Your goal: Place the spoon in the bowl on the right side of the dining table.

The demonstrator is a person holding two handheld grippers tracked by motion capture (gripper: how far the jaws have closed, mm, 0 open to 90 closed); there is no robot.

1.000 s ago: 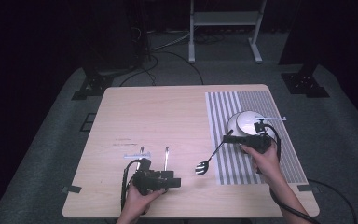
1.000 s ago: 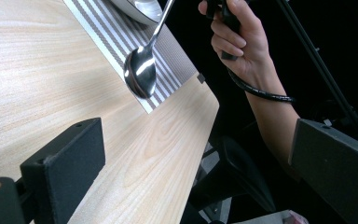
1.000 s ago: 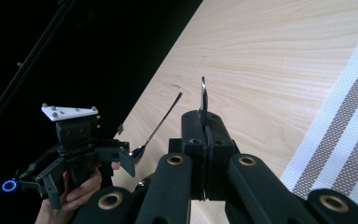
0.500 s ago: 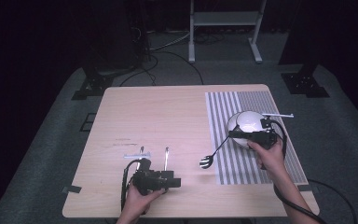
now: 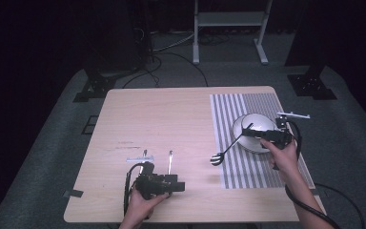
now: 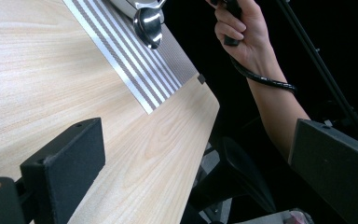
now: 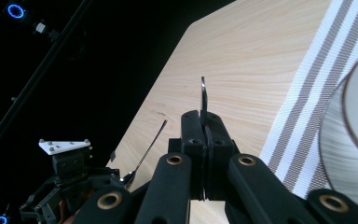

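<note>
My right gripper (image 5: 249,131) hovers over the white bowl (image 5: 256,125) on the striped mat (image 5: 233,109), shut on the thin handle of a metal spoon (image 5: 216,159). The spoon slants down to the left, and its head hangs at the mat's left edge. In the right gripper view the handle (image 7: 203,100) stands clamped on edge between the jaws of the right gripper (image 7: 205,126), with the bowl (image 7: 354,140) at the right. My left gripper (image 5: 178,186) rests near the table's front edge, open. The left gripper (image 6: 200,154) has nothing between its jaws, and the spoon head (image 6: 149,28) shows far off.
A small spoon (image 5: 170,161) and a flat piece of cutlery (image 5: 138,158) lie on the wooden table (image 5: 162,119) just beyond the left gripper. The small spoon (image 7: 144,156) also shows in the right gripper view. A metal stand (image 5: 228,19) is on the floor behind the table.
The right gripper has carried the spoon to the right and away from me, closer over the bowl. The left gripper has stayed put.
</note>
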